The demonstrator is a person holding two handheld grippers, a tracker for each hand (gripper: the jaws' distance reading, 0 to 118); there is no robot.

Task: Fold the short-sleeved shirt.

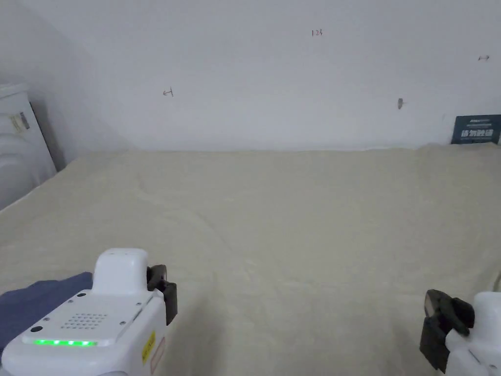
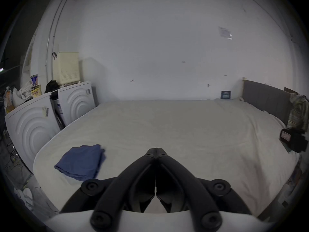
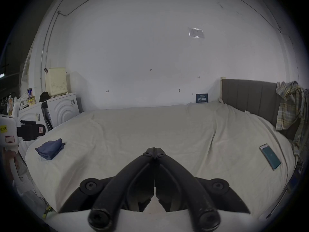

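**Folded shirt lies at the bed's near left corner, both grippers empty**

The blue shirt (image 2: 81, 162) lies folded into a compact stack on the cream sheet (image 2: 167, 126), near the bed's front left corner. In the head view only its edge shows, at the lower left behind the left gripper's white body.

The left gripper (image 2: 156, 152) is held above the sheet just right of the shirt, not touching it; its jaws are pressed together with nothing between them. The right gripper (image 3: 155, 151) is held over the middle of the bed's near side, well apart from the shirt, jaws likewise closed on nothing.

Farther out, a teal phone (image 3: 270, 157) lies on the sheet near the right edge. A plaid shirt (image 3: 291, 108) hangs over the grey headboard (image 3: 247, 98). Two white machines (image 2: 33, 126) stand beside the bed on the left, against the white wall (image 1: 254, 73).
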